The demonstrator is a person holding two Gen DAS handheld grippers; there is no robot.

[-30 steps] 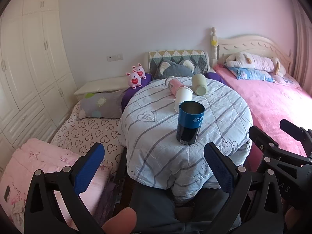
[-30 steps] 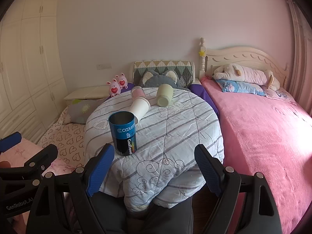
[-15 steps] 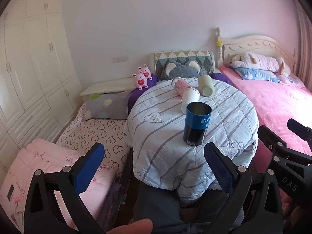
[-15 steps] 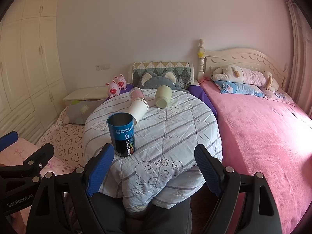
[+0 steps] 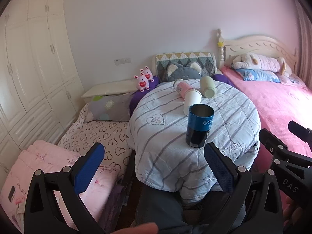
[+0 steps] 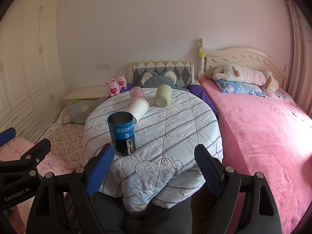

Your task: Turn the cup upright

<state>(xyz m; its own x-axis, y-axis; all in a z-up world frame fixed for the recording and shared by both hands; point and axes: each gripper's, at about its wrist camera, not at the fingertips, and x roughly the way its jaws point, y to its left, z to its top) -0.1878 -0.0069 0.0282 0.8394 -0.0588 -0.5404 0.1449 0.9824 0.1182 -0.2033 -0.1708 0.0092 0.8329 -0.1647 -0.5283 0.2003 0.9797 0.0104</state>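
A blue tin cup (image 5: pixel 199 125) (image 6: pixel 122 133) stands upright, mouth up, near the front of a round table under a striped quilt (image 5: pixel 161 136) (image 6: pixel 175 132). Behind it a white cup (image 5: pixel 192 102) (image 6: pixel 138 109), a pink cup (image 5: pixel 181 87) (image 6: pixel 136 92) and a pale green cup (image 5: pixel 208 86) (image 6: pixel 163 95) lie on their sides. My left gripper (image 5: pixel 154 172) is open and empty, short of the table's front edge. My right gripper (image 6: pixel 154 172) is open and empty, just in front of the blue cup.
A pink bed (image 6: pixel 263 136) runs along the right. A heart-print mattress (image 5: pixel 93 134) and a folded pink quilt (image 5: pixel 48 165) lie to the left. Cushions and plush toys (image 5: pixel 144 79) sit behind the table. A white wardrobe (image 5: pixel 29 68) fills the left wall.
Both grippers have drawn back slightly from the table, the left one also shifting left. The cups have not moved.
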